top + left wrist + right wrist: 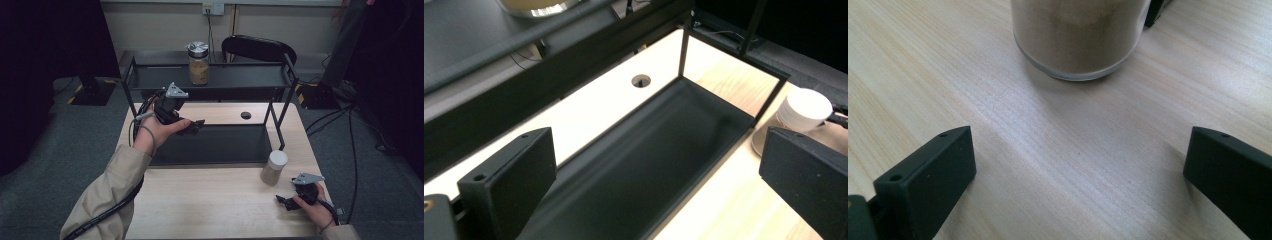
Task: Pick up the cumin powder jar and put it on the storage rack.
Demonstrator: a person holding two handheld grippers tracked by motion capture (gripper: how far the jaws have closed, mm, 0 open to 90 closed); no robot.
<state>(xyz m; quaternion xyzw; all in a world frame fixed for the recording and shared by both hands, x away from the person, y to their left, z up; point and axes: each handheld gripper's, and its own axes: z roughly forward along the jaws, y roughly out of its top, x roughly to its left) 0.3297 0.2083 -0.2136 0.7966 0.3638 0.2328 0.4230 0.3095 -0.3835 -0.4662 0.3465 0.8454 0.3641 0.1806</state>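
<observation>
High view: a light wooden table [200, 200] carries a black two-tier rack [210, 145]. The left gripper [195, 126], held in the person's left hand [160, 127], hovers over the left end of the rack's lower tray, at about 10 o'clock from the table's centre. The right gripper [281, 201] sits low at the table's near right corner, about 5 o'clock, in the right hand [315, 207]. A white-lidded jar [274, 167] of tan powder stands upright on the table just outside the rack's near right post, at 11 o'clock from the right gripper and near it, not touching. A second jar [198, 63] with a metal lid stands on the upper shelf at 12 o'clock.

Left gripper view: the jaws stand wide apart with nothing between them, above the lower tray [634, 165]; the white-lidded jar [806, 107] appears at 2 o'clock, and a round hole [641, 80] in the tabletop at 12 o'clock.

Right gripper view: the jaws are spread wide, empty, over bare wood; the jar's base [1078, 40] lies ahead at 12 o'clock, clear of both jaws.
</observation>
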